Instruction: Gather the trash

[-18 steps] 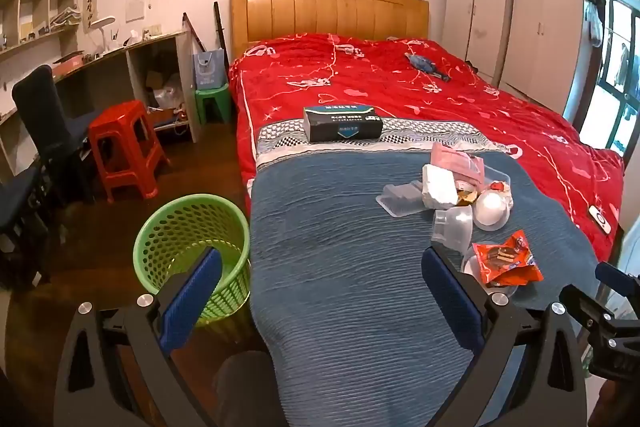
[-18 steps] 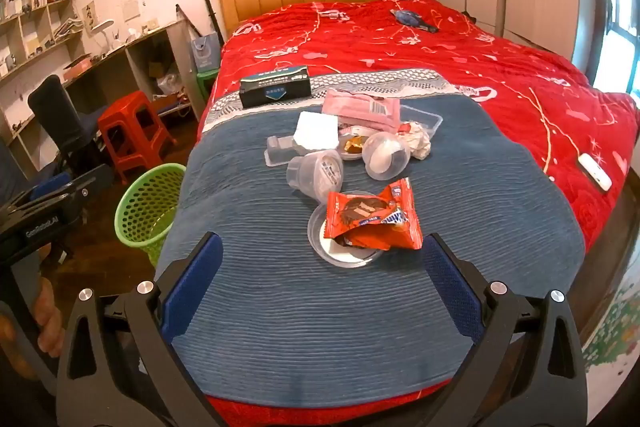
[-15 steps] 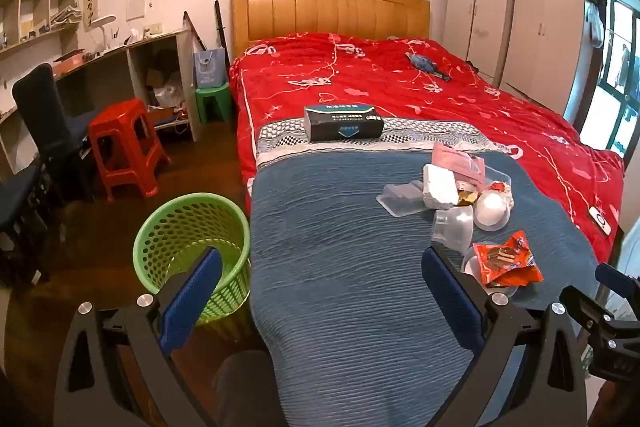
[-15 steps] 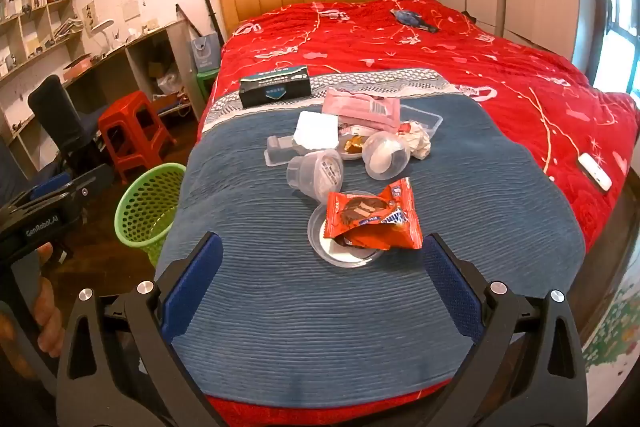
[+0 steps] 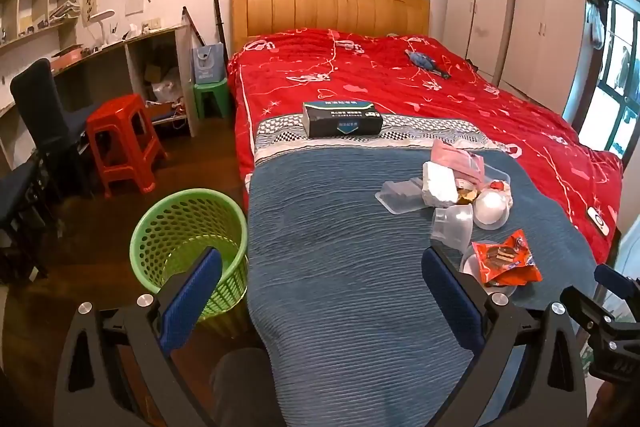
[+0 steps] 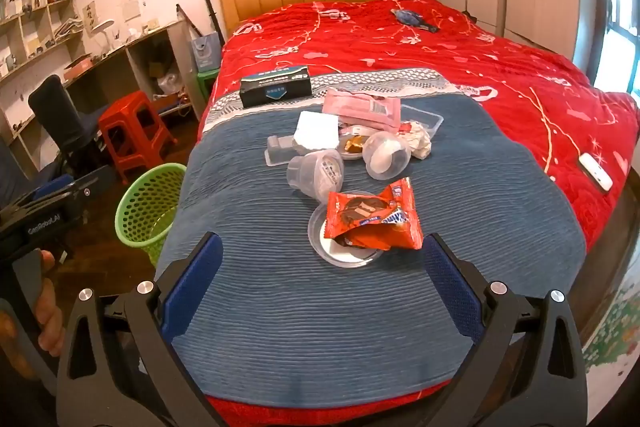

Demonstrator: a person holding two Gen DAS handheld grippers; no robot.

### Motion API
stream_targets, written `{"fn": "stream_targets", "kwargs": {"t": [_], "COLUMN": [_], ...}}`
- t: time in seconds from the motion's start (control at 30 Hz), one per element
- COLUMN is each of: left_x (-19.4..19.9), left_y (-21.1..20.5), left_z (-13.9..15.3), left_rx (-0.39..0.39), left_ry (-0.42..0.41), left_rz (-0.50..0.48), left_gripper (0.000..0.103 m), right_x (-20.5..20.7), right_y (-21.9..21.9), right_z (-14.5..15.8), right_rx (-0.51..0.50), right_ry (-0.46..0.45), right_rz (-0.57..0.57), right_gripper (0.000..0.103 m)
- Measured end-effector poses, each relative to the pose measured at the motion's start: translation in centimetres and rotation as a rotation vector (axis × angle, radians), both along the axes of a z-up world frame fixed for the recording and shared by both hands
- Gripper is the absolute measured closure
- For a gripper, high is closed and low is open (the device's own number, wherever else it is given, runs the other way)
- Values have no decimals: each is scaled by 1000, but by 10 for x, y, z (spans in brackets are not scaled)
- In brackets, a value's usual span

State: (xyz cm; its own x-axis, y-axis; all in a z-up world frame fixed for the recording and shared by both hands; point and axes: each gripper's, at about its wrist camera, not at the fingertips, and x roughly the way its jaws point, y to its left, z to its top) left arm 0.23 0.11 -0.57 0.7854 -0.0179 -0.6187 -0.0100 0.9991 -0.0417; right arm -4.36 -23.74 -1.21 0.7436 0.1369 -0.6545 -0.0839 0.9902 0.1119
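Note:
A pile of trash lies on the blue blanket (image 6: 312, 307) of the bed. An orange snack wrapper (image 6: 372, 215) (image 5: 506, 259) rests on a clear round lid (image 6: 320, 239). Behind it lie two clear plastic cups (image 6: 316, 173) (image 6: 386, 155), a white paper wad (image 6: 316, 131), a pink packet (image 6: 362, 107) and a clear tray (image 6: 426, 119). A green mesh bin (image 5: 188, 231) (image 6: 146, 209) stands on the floor left of the bed. My left gripper (image 5: 320, 291) is open and empty above the bed's near edge. My right gripper (image 6: 320, 279) is open and empty, just short of the wrapper.
A dark tissue box (image 5: 342, 119) sits mid-bed on the red quilt (image 5: 400, 87). A white remote (image 6: 596, 171) lies at the right edge. A red stool (image 5: 120, 143), green stool (image 5: 210, 99), black chair (image 5: 44, 115) and desk (image 5: 120, 47) stand left. Wardrobes (image 5: 520, 27) at the back right.

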Motion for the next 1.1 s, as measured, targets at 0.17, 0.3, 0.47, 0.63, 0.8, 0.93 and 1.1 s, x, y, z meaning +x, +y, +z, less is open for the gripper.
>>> {"fn": "stream_targets", "kwargs": {"t": [0.17,0.3,0.47,0.63,0.8,0.93,1.1], "left_x": [2,2,3,3,3,3,2], "left_y": [0,3,3,3,4,4,5], "left_z": [-3,-5,-5,-5,-6,-5,-8], "left_rx": [-5,-10,-10,-11,-10,-11,-11], "left_ry": [5,9,10,9,11,10,10], "left_rz": [2,2,2,4,3,3,8], "left_gripper": [6,6,6,6,6,6,6], "right_x": [0,-1,-1,-1,0,0,0], "right_y": [0,0,0,0,-1,0,0], "right_z": [0,1,1,0,0,-1,-1], "right_rx": [-1,-1,0,0,1,1,1], "right_ry": [0,1,1,0,2,4,4], "right_rz": [-1,-1,-1,-2,-2,-2,-2], "right_gripper": [5,5,5,5,5,5,5]}}
